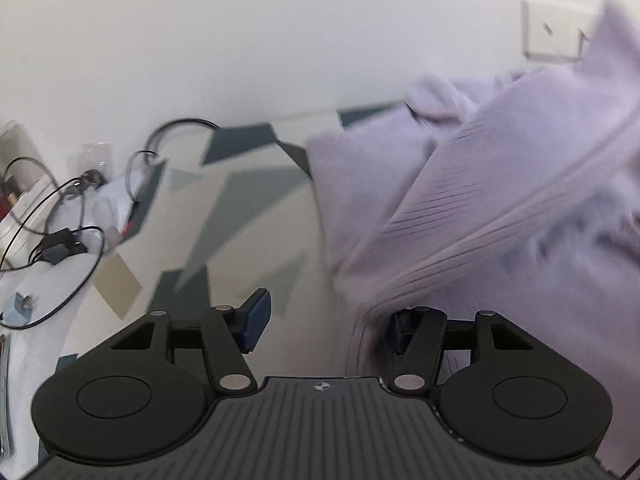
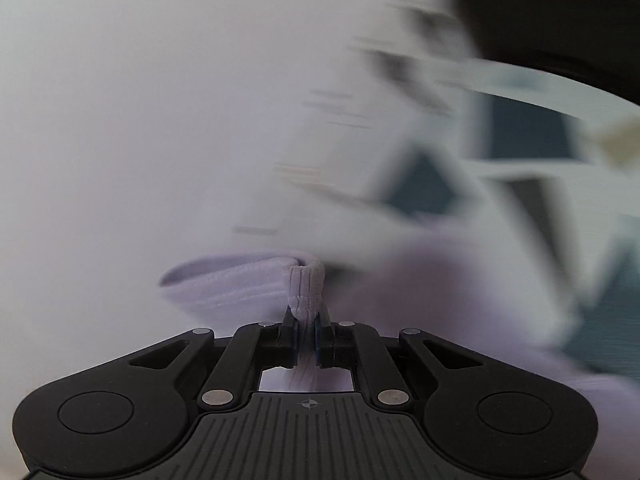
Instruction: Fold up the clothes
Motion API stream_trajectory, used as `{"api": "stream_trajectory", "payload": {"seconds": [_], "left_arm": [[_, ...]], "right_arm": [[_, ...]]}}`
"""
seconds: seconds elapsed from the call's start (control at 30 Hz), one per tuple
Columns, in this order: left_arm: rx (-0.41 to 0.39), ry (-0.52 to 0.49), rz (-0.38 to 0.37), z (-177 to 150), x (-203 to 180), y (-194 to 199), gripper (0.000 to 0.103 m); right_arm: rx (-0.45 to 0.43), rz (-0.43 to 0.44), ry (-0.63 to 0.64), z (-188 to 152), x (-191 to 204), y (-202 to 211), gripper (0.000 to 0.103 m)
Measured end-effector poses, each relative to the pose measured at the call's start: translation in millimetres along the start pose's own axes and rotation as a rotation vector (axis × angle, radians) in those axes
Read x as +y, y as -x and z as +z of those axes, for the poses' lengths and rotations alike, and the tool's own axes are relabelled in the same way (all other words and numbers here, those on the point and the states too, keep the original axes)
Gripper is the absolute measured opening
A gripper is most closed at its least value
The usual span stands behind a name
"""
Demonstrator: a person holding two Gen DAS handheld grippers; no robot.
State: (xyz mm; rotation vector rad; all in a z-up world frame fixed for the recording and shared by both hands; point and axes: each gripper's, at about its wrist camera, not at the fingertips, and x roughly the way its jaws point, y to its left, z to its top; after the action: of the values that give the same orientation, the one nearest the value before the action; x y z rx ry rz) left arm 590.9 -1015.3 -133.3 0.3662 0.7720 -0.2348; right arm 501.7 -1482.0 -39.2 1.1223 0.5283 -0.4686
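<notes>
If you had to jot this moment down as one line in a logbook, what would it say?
fold clothes | right gripper: shut on lavender garment hem | left gripper: open, beside garment | garment lifted, motion blur | patterned table below

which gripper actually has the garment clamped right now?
The right gripper: its jaws are pinched shut on a ribbed edge of the lavender garment. The left gripper stands wide open, cloth only draping over one finger.
</notes>
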Motion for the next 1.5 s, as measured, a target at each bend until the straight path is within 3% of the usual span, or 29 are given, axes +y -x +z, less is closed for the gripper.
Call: {"api": "stream_trajectory", "payload": {"seconds": [0.07,0.13,0.3,0.33,0.4,0.47,0.57,0.67,0.77,0.83,0.93,0.97,1.07,1.13,1.2,1.4,1.43,1.5], "left_arm": [[0.002,-0.027,0.001,-5,-3,1,0.062],[0.005,-0.023,-0.005,-6,-1,1,0.062],[0.044,-0.015,-0.069,-3,10,-2,0.066],[0.062,-0.014,-0.098,-2,14,0,0.067],[0.11,-0.013,-0.174,2,24,10,0.068],[0.158,-0.012,-0.25,5,33,20,0.068],[0.21,-0.001,-0.364,11,49,37,0.07],[0.155,0.097,-0.429,29,63,53,0.075],[0.091,0.165,-0.393,54,64,48,0.077],[0.04,0.203,-0.303,73,61,28,0.081],[0.06,0.27,-0.133,94,51,-21,0.077],[0.071,0.275,-0.099,100,47,-37,0.07],[0.076,0.203,-0.102,109,29,-66,0.067],[0.065,0.164,-0.107,110,20,-77,0.057],[0.063,0.177,-0.135,109,18,-85,0.009],[-0.022,0.211,-0.09,101,13,-75,0.007],[-0.04,0.222,-0.073,99,15,-73,0.007],[-0.071,0.264,-0.04,94,22,-69,0.007]], "right_arm": [[0.026,-0.109,-0.044,-6,-49,-5,0.006],[0.039,-0.127,-0.08,-13,-79,-2,0.006],[0.002,-0.066,-0.019,-32,-83,24,0.007],[0.013,-0.097,0.024,-37,-80,25,0.008],[0.044,-0.198,0.109,-45,-74,26,0.023],[0.004,-0.317,0.161,-46,-69,34,0.049],[-0.135,-0.296,0.226,-42,-62,57,0.06],[-0.175,-0.232,0.209,-33,-58,63,0.061],[-0.187,-0.187,0.044,-23,-58,52,0.064],[-0.211,-0.149,-0.054,-18,-57,37,0.065],[-0.203,-0.107,-0.038,-19,-52,11,0.064],[-0.196,-0.082,-0.029,-20,-51,4,0.064],[-0.192,-0.02,-0.018,-18,-53,-5,0.064],[-0.195,0.005,0.016,-16,-55,-9,0.064],[-0.194,0.016,0.092,-14,-53,-15,0.064],[-0.154,-0.004,0.28,-12,-47,-40,0.059],[-0.133,-0.025,0.309,-13,-45,-46,0.055],[-0.098,-0.085,0.378,-17,-42,-57,0.025]]}}
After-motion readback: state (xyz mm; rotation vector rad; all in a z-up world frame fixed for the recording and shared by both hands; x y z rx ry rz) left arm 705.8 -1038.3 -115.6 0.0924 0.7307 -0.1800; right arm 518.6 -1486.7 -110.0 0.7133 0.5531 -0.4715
